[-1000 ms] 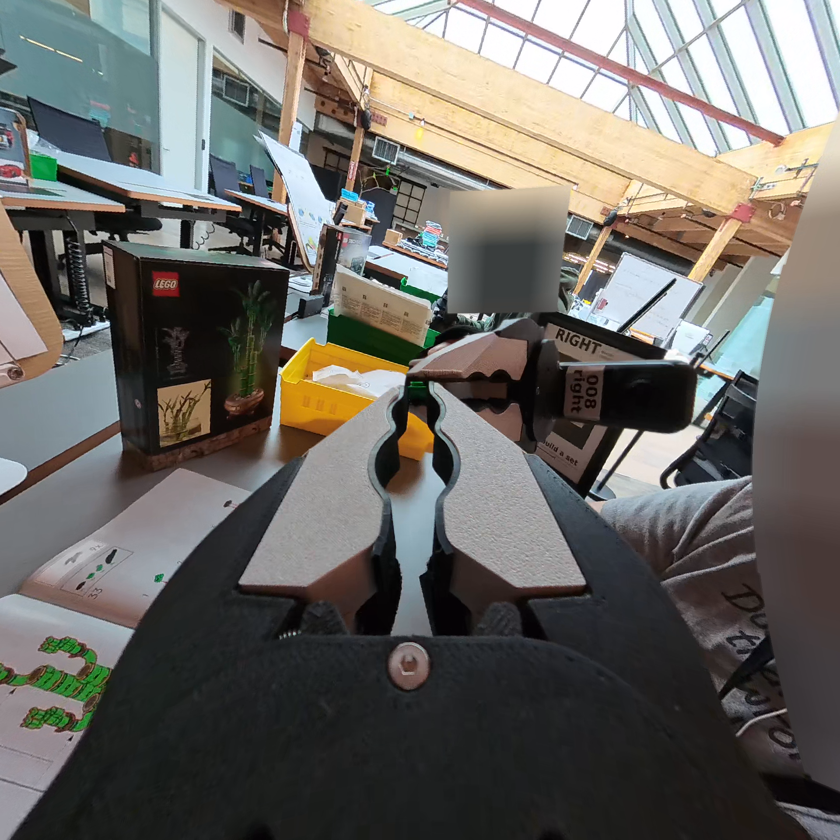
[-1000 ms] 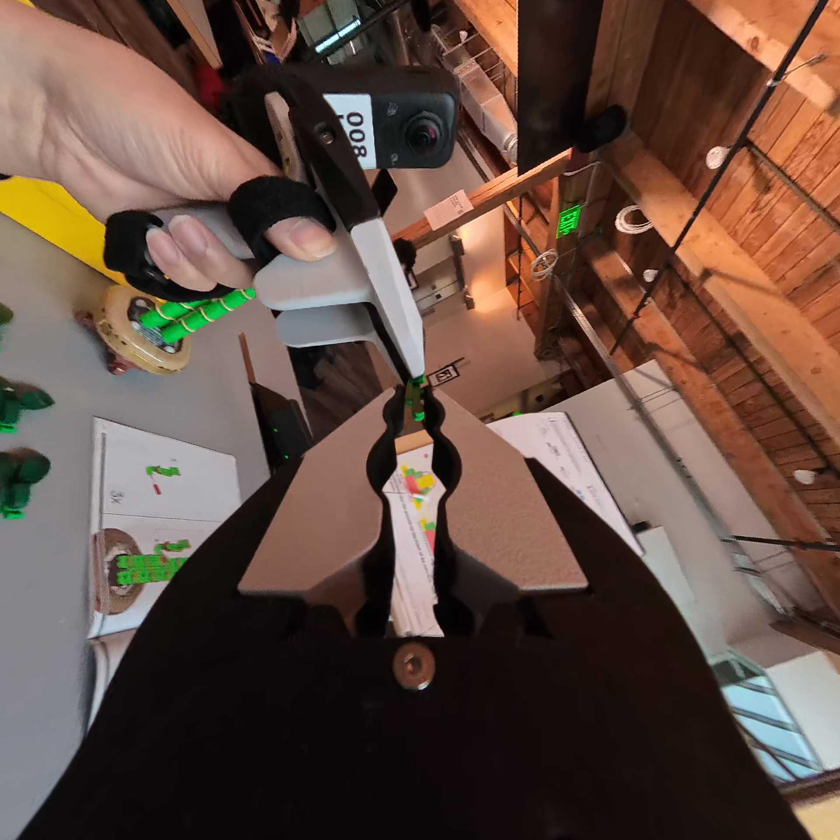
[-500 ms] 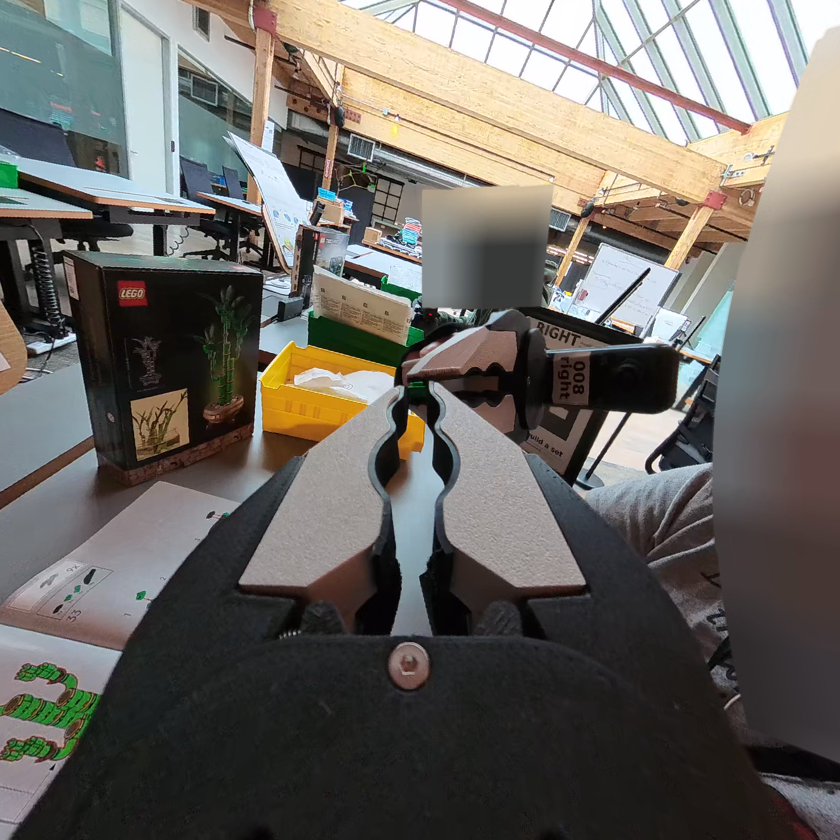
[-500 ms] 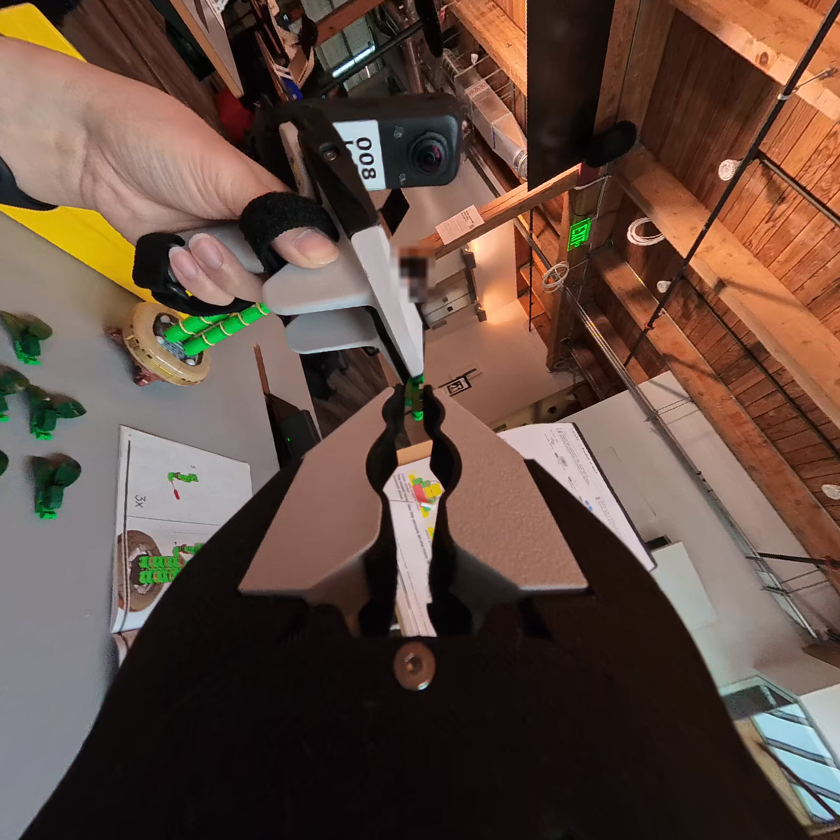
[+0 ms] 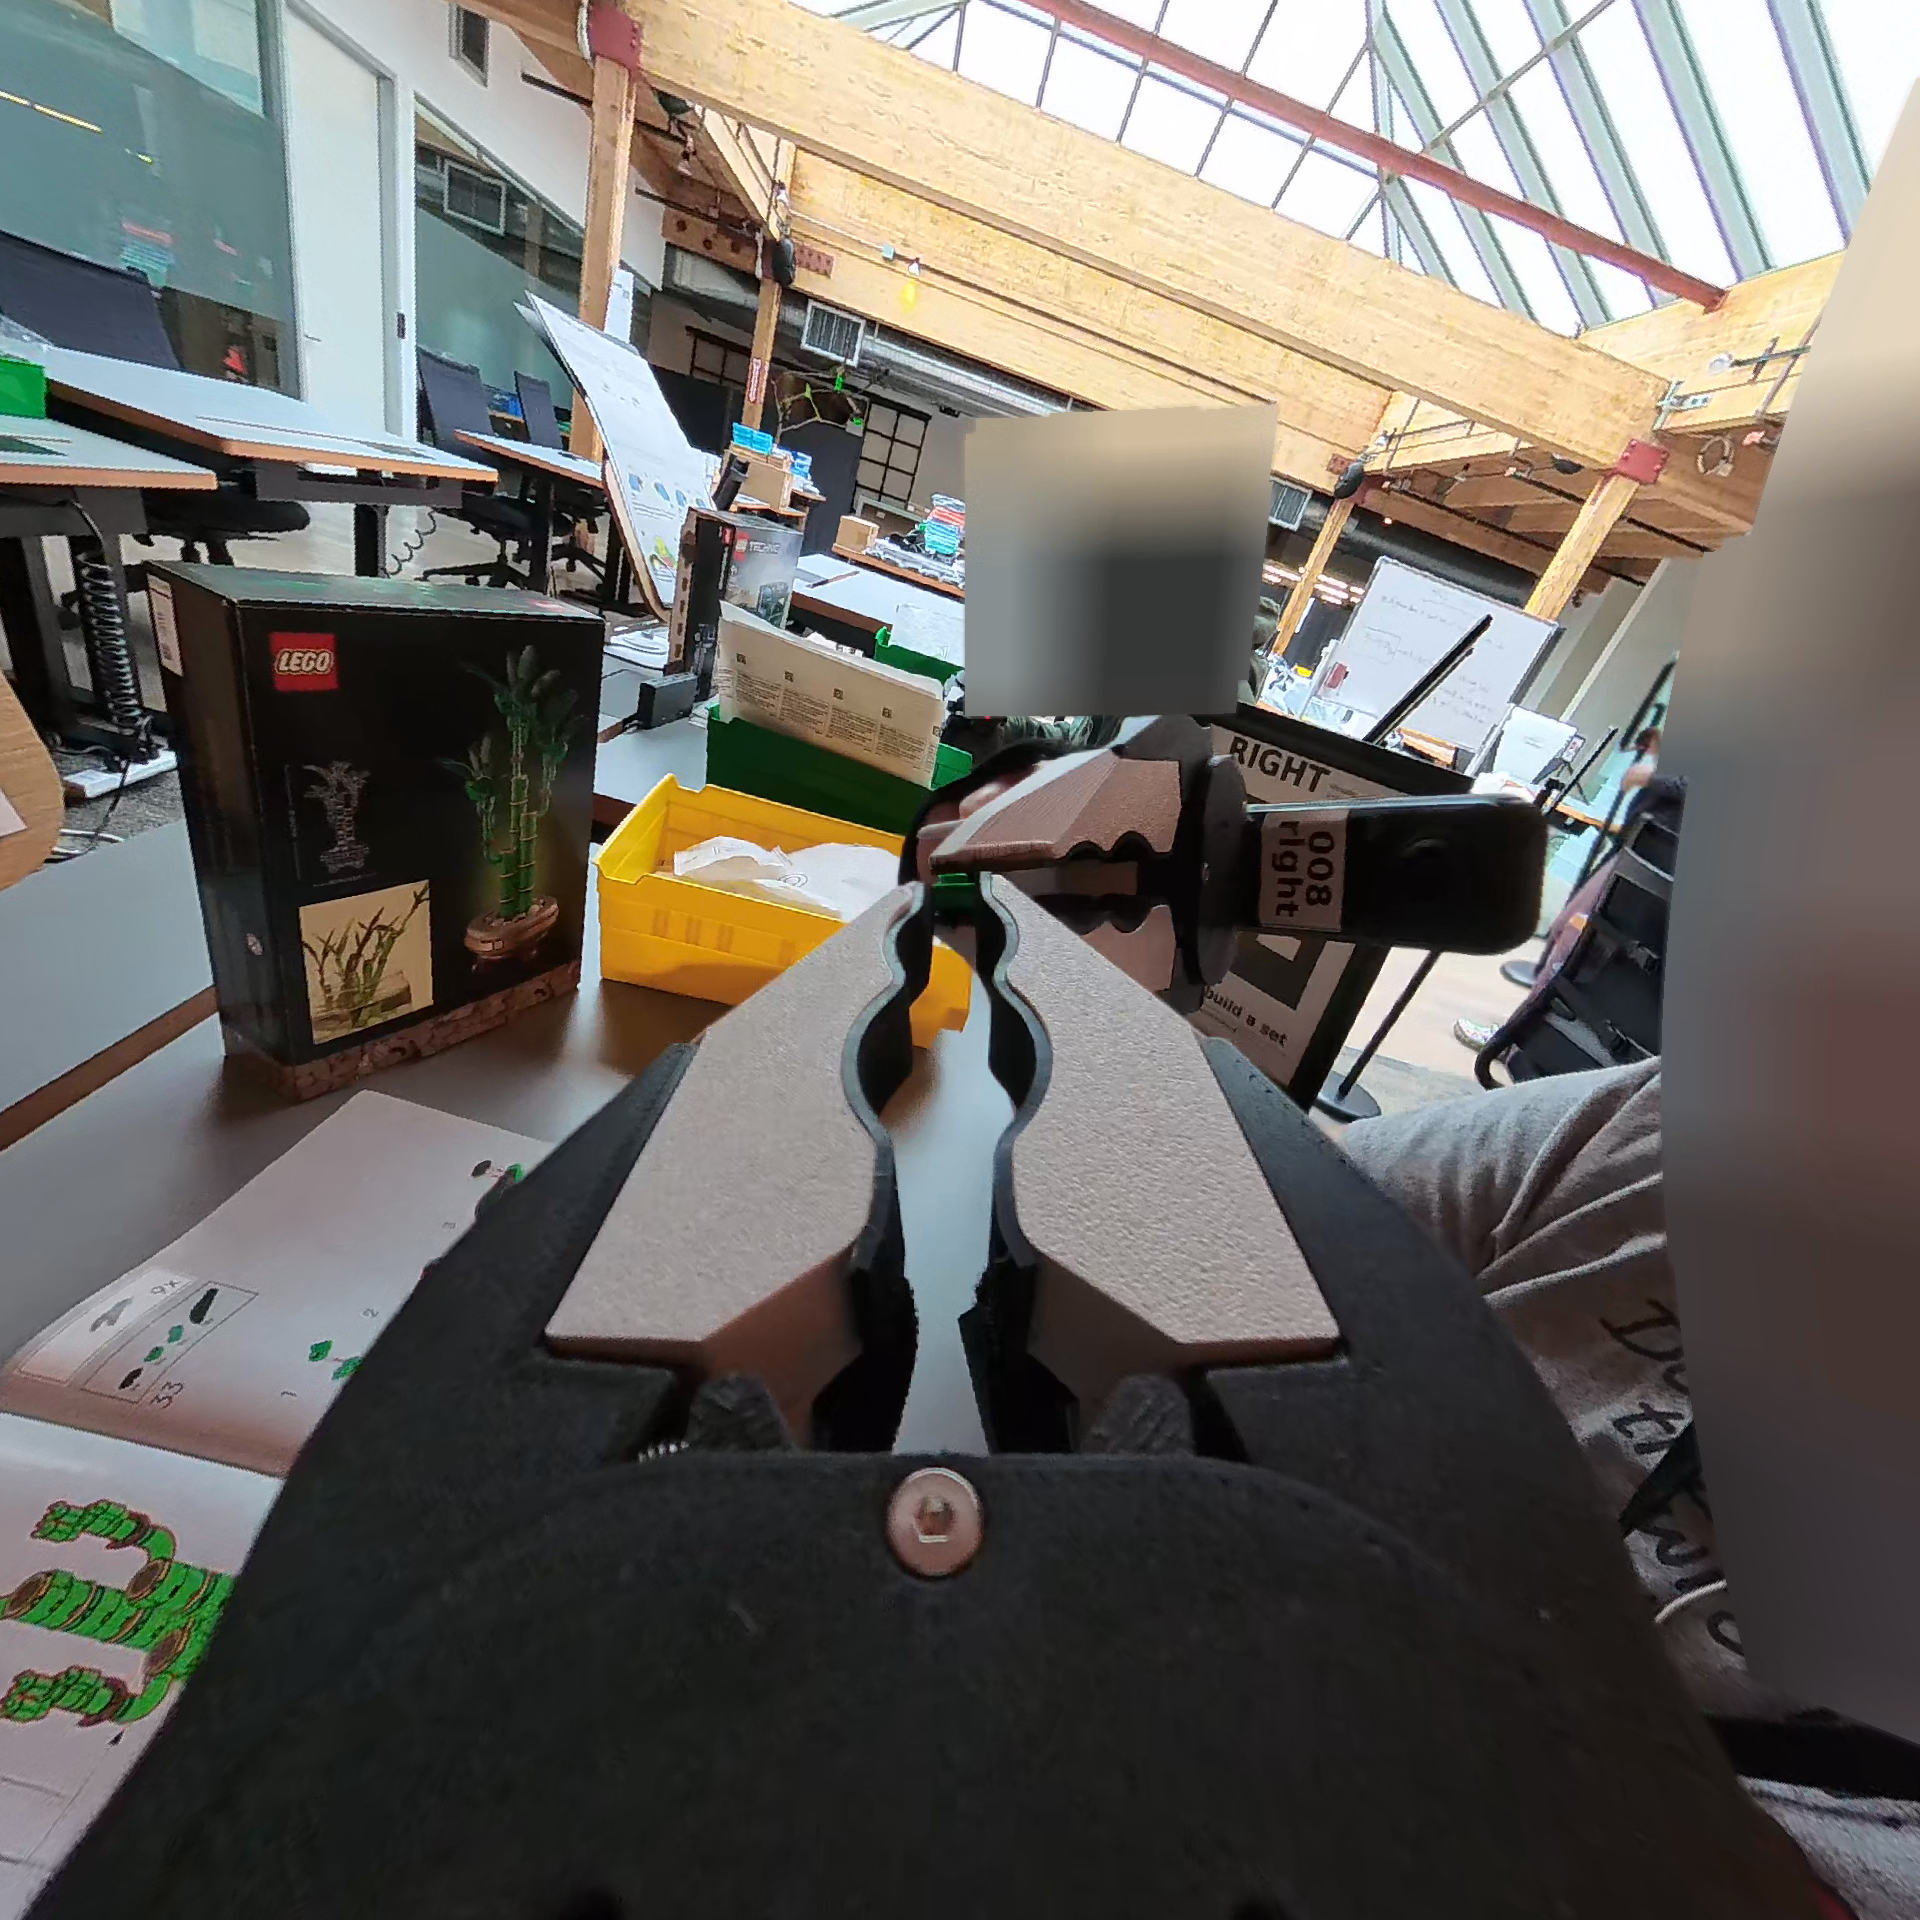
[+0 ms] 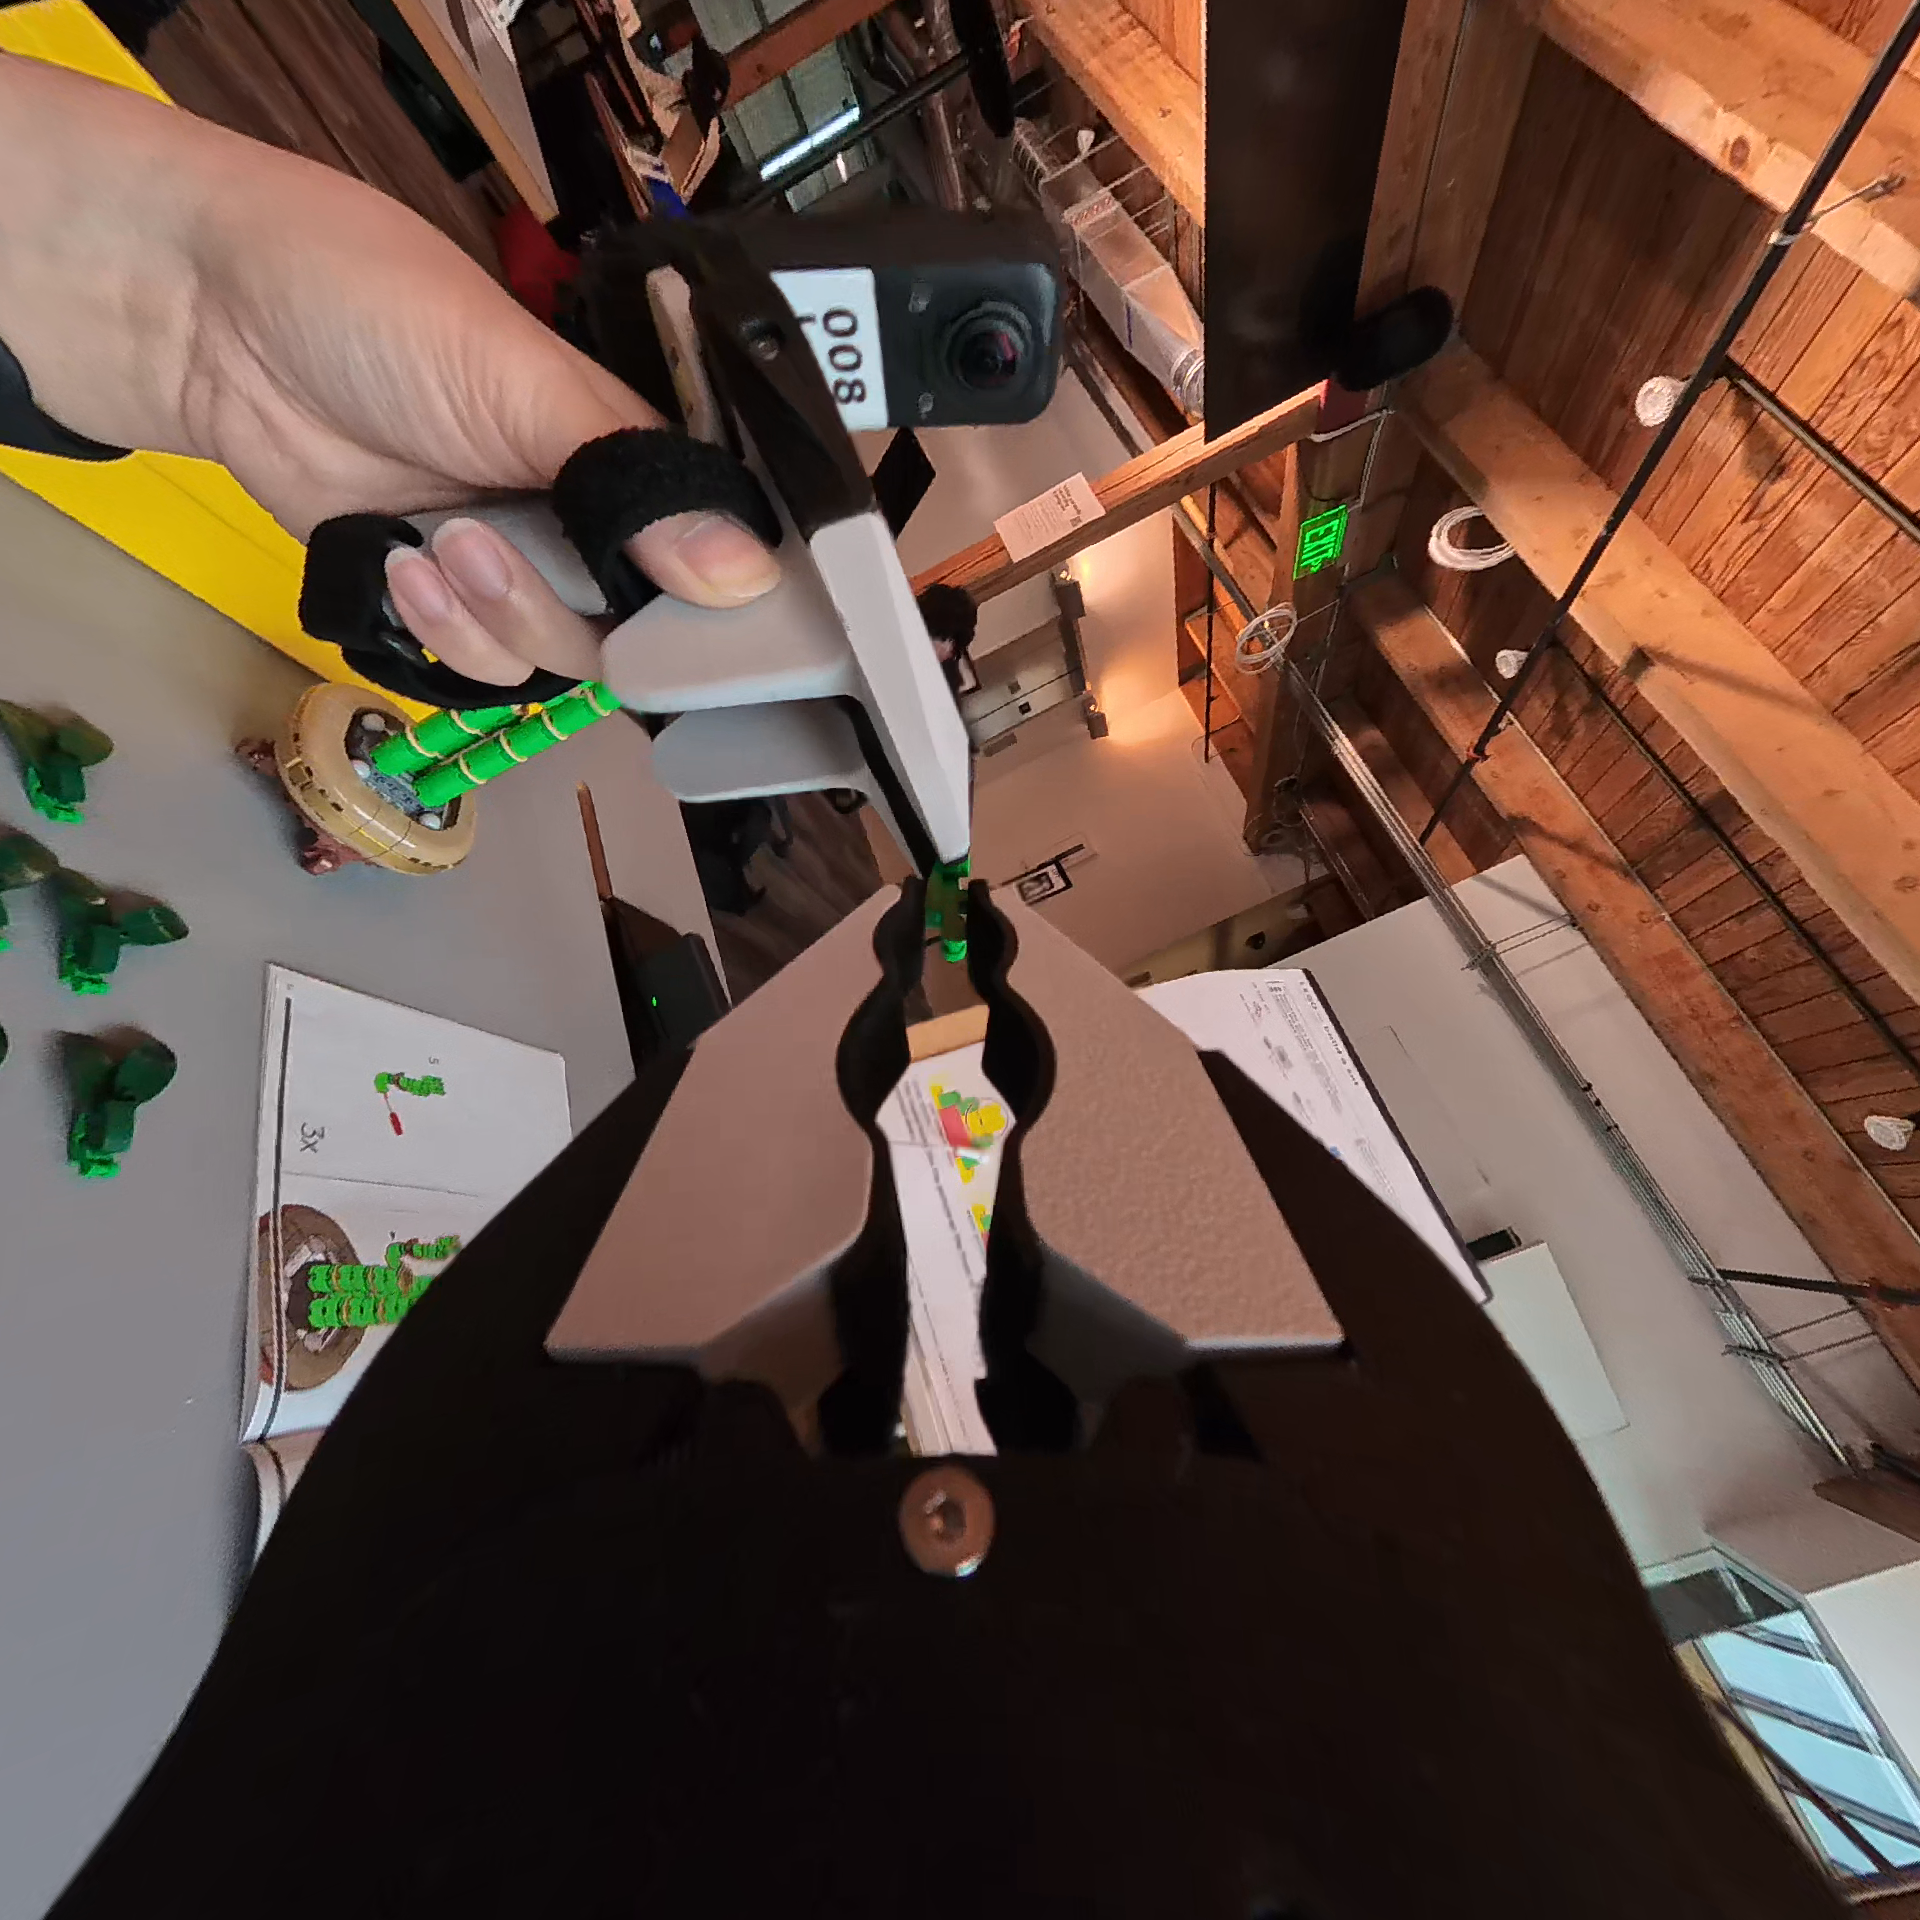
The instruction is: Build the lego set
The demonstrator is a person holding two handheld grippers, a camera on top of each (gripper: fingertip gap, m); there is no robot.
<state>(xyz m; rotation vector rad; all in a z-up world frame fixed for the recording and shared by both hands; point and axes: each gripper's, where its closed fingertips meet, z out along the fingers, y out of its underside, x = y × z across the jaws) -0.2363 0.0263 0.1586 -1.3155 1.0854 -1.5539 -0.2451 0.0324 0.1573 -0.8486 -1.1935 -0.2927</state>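
Pinching a small green lego piece (image 6: 951, 914) between them, the left gripper (image 5: 948, 902) and the right gripper (image 6: 943, 906) are meeting tip to tip in mid-air above the table (image 6: 125, 1558). Each one's jaws are closing on the piece, and the two are crossing at roughly a right angle, probably so that two small parts can be pressed together, though the tips are hiding whether it is one part or two. Lying beyond the right gripper's left finger, the tan round base (image 6: 364, 779) with its green stalks (image 6: 488, 743) is waiting, apart from the loose leaf clusters (image 6: 104, 935). Sitting below the grippers, the open instruction booklet (image 6: 405, 1164) is staying readable. Standing ahead of the left gripper, to its left, are the set's box (image 5: 384, 821) and a yellow bin (image 5: 727, 914).
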